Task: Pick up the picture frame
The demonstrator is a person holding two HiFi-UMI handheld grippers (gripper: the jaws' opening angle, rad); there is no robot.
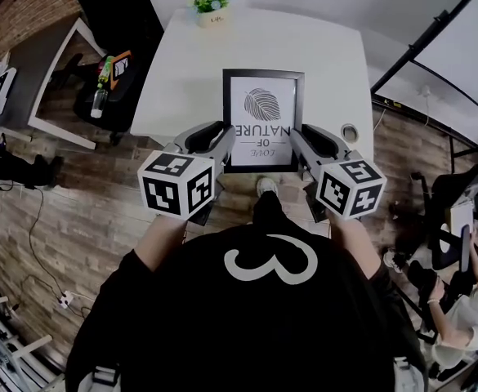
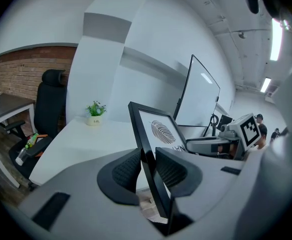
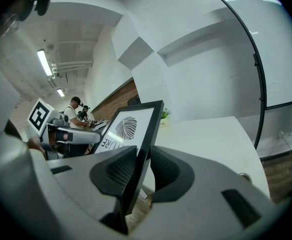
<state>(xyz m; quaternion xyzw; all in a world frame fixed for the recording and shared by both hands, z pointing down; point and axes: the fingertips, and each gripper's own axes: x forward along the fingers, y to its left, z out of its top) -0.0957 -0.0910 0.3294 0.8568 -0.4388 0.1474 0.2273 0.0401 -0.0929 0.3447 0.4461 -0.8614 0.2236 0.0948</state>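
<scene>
Black shirt [image 1: 247, 333], white looped mark [image 1: 270, 264]; grey left tongs [image 1: 221, 134], right tongs [image 1: 301, 135].

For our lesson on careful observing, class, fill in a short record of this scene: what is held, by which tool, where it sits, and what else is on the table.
held thing: picture frame, black, with a leaf print
left side: left tool shut on the frame's left edge
right side: right tool shut on the frame's right edge
frame position: tilted, over the near edge of the white table
also on table: small potted plant at the far edge
</scene>
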